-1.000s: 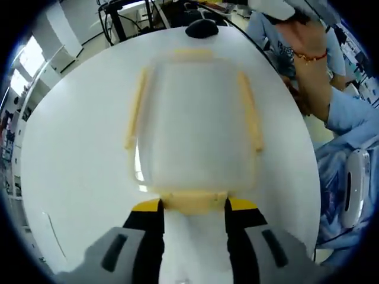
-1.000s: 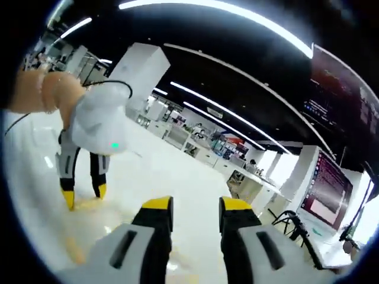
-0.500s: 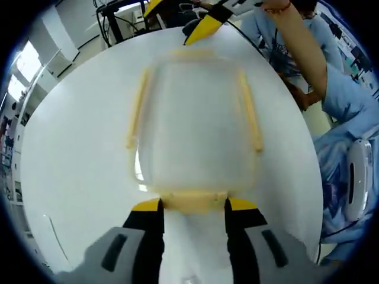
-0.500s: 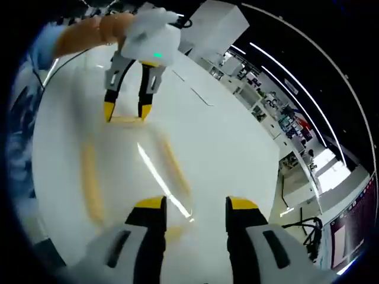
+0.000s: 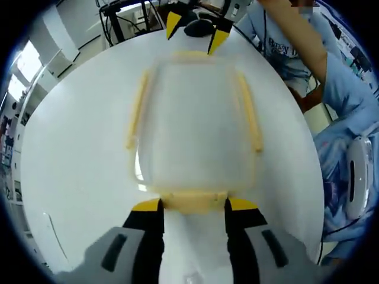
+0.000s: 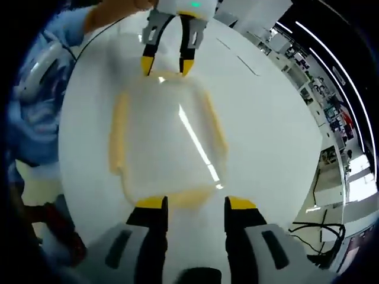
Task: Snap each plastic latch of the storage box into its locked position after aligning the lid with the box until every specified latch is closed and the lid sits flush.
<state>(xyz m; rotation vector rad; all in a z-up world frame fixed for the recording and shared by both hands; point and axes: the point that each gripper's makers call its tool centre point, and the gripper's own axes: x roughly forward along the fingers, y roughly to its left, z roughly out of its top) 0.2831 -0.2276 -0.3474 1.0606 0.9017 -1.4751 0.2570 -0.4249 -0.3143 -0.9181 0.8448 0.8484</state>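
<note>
Since a second ago the right gripper (image 6: 193, 207) has swung from pointing out into the room to facing down over the translucent plastic storage box with pale yellow latches (image 5: 195, 127), which lies on the round white table (image 5: 77, 160); over the same interval the left gripper (image 5: 192, 208) has held its place at the opposite end. The two grippers now stand at the two short ends of the box, which suggests the end latches are the next to be pressed. In the left gripper view, the yellow-tipped black jaws stand moderately apart, flanking the near end latch (image 5: 192, 201), close beside it or just touching; they grasp nothing. In the right gripper view, its own jaws are likewise parted about as widely, either side of the other end latch (image 6: 180, 198), with no firm hold visible. The long side latches (image 5: 137, 109) lie along the lid edges; whether they are locked cannot be determined through the blur. The lid appears seated on the box, though flushness cannot be confirmed. A person's light blue sleeve (image 5: 349, 94) shows at the table's edge.
</note>
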